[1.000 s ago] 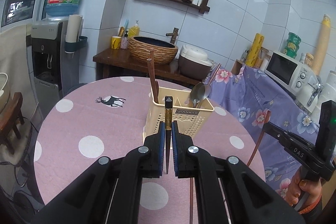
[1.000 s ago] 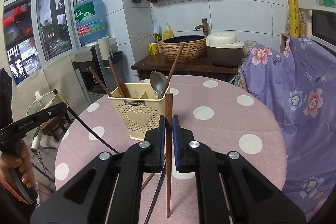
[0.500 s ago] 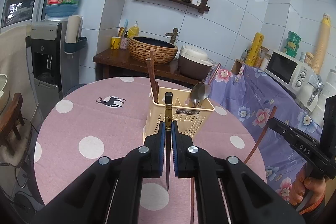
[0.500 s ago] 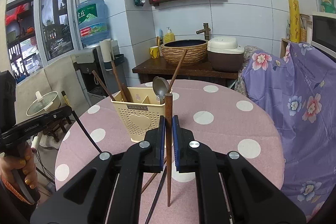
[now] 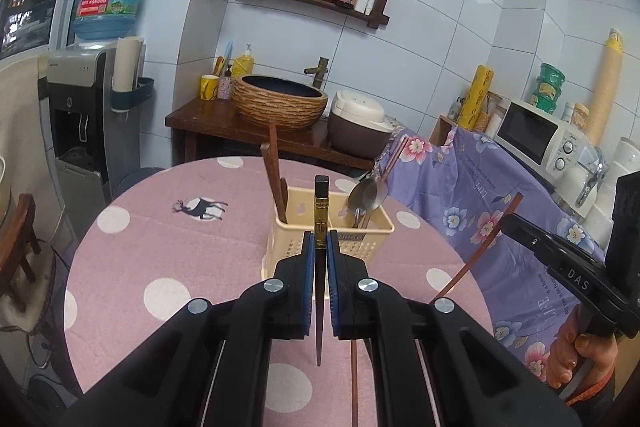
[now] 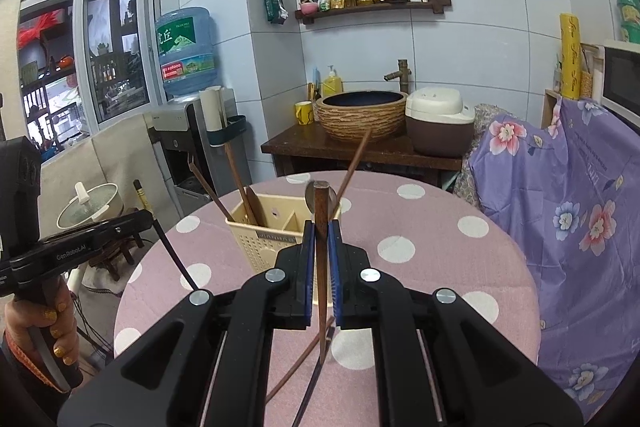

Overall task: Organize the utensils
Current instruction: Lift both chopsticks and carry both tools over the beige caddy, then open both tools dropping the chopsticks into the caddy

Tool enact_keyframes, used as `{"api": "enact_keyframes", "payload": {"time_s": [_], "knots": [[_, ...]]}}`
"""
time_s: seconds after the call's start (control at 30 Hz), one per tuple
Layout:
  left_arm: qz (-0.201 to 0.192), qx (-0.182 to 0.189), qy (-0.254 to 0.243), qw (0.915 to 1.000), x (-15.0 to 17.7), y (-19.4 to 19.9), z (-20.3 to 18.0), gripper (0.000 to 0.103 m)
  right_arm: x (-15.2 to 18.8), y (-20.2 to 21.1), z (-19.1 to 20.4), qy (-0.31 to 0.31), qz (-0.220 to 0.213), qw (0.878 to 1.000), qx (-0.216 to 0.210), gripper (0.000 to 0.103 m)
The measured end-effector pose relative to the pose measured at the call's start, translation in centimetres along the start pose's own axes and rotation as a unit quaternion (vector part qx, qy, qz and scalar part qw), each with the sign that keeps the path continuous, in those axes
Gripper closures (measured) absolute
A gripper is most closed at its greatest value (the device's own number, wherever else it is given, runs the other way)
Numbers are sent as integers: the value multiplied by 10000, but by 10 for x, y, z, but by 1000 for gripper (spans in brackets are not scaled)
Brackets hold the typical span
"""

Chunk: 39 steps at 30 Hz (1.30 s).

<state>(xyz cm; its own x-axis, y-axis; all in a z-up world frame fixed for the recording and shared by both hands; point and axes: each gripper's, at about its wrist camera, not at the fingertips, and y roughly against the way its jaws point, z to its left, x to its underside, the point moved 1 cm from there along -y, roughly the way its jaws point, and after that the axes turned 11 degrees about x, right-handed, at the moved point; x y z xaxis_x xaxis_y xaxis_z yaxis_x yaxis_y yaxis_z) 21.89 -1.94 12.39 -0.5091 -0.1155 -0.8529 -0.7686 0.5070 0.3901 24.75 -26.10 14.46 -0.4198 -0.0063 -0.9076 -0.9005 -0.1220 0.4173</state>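
Chopsticks were held upright, one in each gripper, above the pink dotted desk (image 5: 168, 251). On the left, the left gripper (image 5: 320, 255) had its jaws clenched on a black chopstick (image 5: 321, 219). Between them stood the cream utensil basket (image 5: 372, 227), holding a spoon (image 5: 366, 193). On the right, the right gripper (image 6: 320, 247) clamped a brown chopstick (image 6: 320, 211).

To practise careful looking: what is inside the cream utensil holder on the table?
Inside the cream utensil holder: brown chopsticks on its left, a metal spoon and another chopstick on its right. Their lower ends are hidden by its walls, as is anything lying at the bottom.
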Motion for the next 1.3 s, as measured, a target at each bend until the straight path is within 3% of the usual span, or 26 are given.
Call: {"api": "enact_keyframes", "payload": {"time_s": [0.3,0.47,0.57,0.67,1.0,1.3], "knots": [[-432,-20,-263,9987,-73,5,-21,96,-83,-2,16,-20,-230,9997,-88,95],[-728,-246,-330,9965,-116,-1,-28,96,-131,-4,22,-72,-498,9987,33,95],[-846,-446,-348,9948,-125,-13,-25,96,-146,-10,27,-135,-633,9979,86,95],[-752,-582,-329,9949,-116,-36,-19,96,-139,-24,33,-113,-654,9977,136,95],[-11,-593,-65,9982,-50,-92,11,96,-70,-83,40,-12,-93,9996,268,95],[237,-604,-116,9978,-29,-110,13,96,-42,-108,37,-68,218,9992,318,95]]}}
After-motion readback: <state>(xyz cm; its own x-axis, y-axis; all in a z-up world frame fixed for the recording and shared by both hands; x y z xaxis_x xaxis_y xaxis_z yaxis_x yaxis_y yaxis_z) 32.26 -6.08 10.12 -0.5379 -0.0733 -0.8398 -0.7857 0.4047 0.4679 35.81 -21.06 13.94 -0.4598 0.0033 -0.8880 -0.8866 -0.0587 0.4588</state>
